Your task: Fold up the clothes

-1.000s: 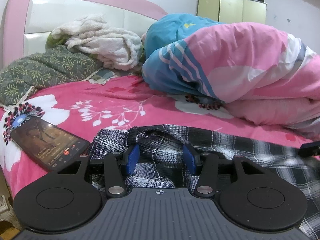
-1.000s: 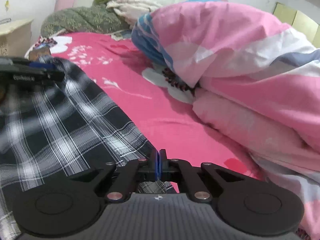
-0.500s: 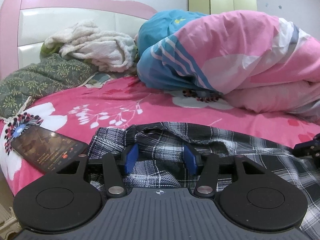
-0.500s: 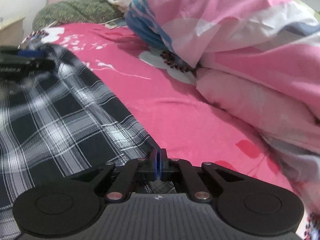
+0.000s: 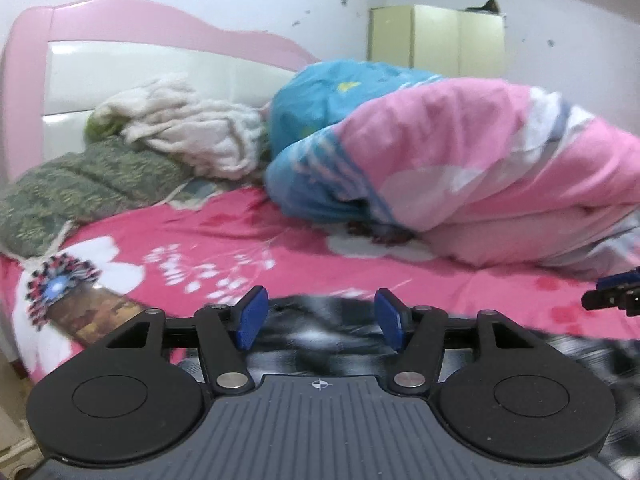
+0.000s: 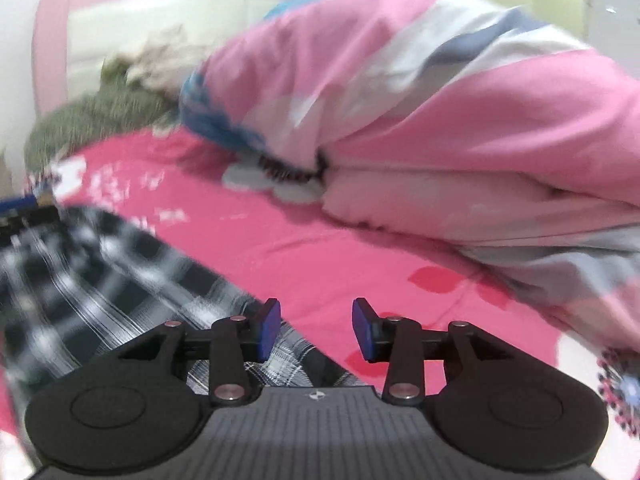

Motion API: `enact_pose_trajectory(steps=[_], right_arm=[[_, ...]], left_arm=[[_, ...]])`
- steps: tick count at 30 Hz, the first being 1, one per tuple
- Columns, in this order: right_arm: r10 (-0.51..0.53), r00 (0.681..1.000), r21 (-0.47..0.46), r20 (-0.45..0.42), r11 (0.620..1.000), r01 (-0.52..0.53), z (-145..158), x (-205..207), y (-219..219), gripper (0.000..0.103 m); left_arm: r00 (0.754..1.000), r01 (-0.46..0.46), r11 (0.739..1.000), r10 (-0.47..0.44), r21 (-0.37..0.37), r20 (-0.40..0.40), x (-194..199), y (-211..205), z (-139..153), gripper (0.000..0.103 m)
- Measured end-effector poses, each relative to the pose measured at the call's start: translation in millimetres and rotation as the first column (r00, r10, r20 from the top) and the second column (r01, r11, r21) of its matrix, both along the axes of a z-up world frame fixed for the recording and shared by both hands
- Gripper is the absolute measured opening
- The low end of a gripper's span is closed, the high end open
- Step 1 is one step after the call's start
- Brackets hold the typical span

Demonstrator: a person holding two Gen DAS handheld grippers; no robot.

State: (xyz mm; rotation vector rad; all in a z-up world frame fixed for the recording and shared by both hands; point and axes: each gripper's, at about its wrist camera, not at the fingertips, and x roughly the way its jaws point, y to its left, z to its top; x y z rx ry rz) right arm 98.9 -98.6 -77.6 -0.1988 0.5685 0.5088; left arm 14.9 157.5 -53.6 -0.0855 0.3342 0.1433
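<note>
plaid garment [image 5: 320, 334], black and white, lies spread on the pink floral bedsheet [image 5: 248, 236] at the near edge of the bed, blurred in both views. left gripper [image 5: 320, 322] hovers over it with its jaws opening; the blue pads [image 5: 251, 318] stand apart and press on nothing, the cloth showing in the gap below them. right gripper [image 6: 314, 330] also has its jaws opening, pads clear of the fabric, with the garment's edge [image 6: 120, 272] just beneath and to its left and bare sheet between the tips. a phone [image 5: 96, 314] lies on the sheet left of the garment. a pink and blue quilt [image 5: 460, 160] is heaped further back, beside a cream blanket [image 5: 192, 140] at the headboard [image 5: 140, 52].
</note>
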Motion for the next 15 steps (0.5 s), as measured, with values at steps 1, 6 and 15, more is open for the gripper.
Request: enact_pose_trajectory(steps=[1,6,15], right_arm=[[-0.014,1.000,0.024,0.012,1.000,0.013,7.4,-6.5,-9.8,0.042],[-0.105,0.991,0.075,0.082,0.992,0.099,37.2,-41.3,-62.4,0.042],[-0.151,0.987,-0.014,0.052,0.988,0.152,26.5,-61.6,-114.2,0.041]], left_arm=[[0.999,0.033,0.999,-0.033,-0.012,-0.005,3.3,-6.7,1.9,0.059],[0.977,0.201,0.978,-0.204,-0.059,-0.052,30.3,-45.0,1.9,0.060],[0.937,0.260,0.965,-0.256,-0.016,-0.236,85.8,-85.8,-45.7,0.060]])
